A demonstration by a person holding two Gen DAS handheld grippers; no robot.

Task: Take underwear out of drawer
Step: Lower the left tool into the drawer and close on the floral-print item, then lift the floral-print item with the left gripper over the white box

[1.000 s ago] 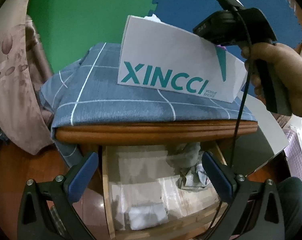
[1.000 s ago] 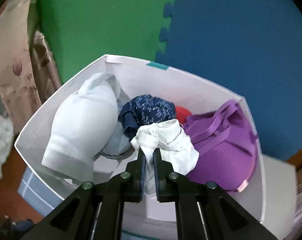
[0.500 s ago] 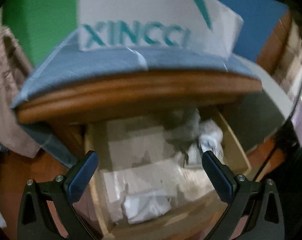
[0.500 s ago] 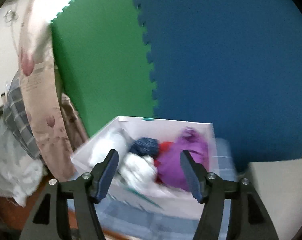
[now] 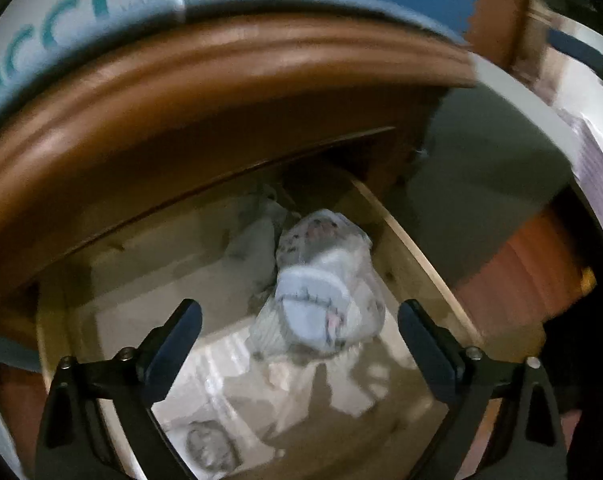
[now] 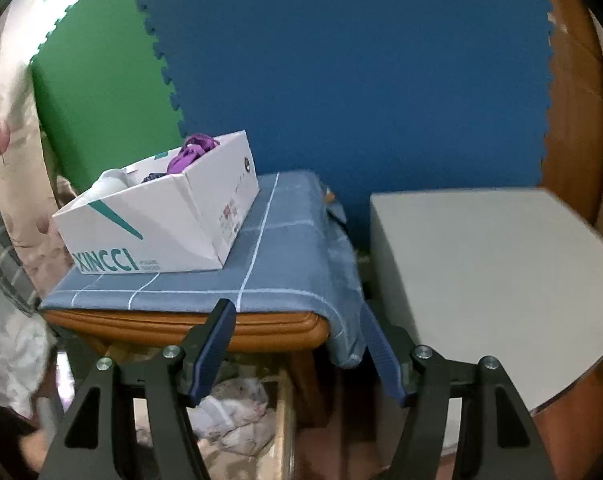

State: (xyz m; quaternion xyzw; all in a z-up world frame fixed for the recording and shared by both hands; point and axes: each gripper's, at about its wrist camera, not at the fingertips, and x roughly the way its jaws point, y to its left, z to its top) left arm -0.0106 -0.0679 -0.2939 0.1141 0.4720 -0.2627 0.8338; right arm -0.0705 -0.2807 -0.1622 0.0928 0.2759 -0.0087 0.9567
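In the left wrist view the wooden drawer (image 5: 405, 248) stands open under the table edge. A crumpled pale patterned underwear (image 5: 321, 280) lies at its right side, with a greyish garment (image 5: 249, 240) behind it and a small bundle (image 5: 209, 448) at the front. My left gripper (image 5: 299, 340) is open and empty, just above the pale underwear. My right gripper (image 6: 297, 348) is open and empty, held back from the table front. The white XINCCI box (image 6: 161, 224) on the table holds several garments, one purple (image 6: 189, 152). The drawer's pale underwear (image 6: 233, 412) shows below.
The wooden table (image 6: 181, 328) carries a blue checked cloth (image 6: 285, 256). A grey cabinet (image 6: 485, 272) stands right of it. Green and blue foam mats (image 6: 341, 80) cover the wall. A floral curtain (image 6: 5, 128) hangs at the left.
My left gripper has moved down and right into the drawer, over the pale underwear. My right gripper let go of a white garment in the box, opened, and pulled back and down.
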